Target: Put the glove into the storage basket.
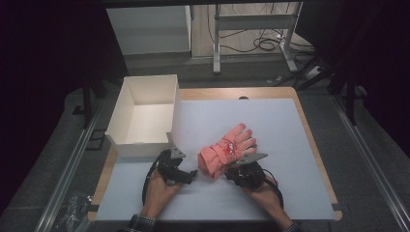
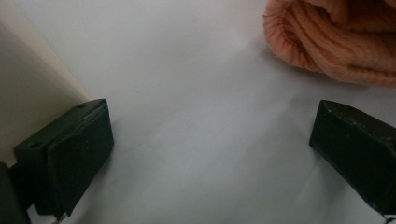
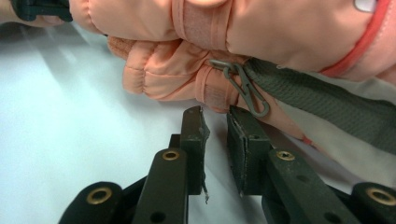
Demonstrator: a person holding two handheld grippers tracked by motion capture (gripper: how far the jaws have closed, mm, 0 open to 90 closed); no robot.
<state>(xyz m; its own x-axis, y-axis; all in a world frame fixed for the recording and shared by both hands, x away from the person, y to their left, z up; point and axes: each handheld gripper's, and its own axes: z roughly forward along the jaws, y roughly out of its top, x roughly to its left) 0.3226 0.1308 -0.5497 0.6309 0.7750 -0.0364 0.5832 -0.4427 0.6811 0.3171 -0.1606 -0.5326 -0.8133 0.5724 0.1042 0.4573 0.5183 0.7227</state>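
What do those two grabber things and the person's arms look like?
Both are black. The left gripper and the right gripper each carry a grey three-cornered plate on top and trail a black cable. Their jaws are blocky black bars; the right gripper view shows brass-coloured rivets on its links. The person wears checked sleeves.

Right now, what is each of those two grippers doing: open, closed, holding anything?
Left gripper: open wide, empty, beside the white box.
Right gripper: jaws nearly closed with a narrow empty gap, tips at the pink glove, holding nothing.
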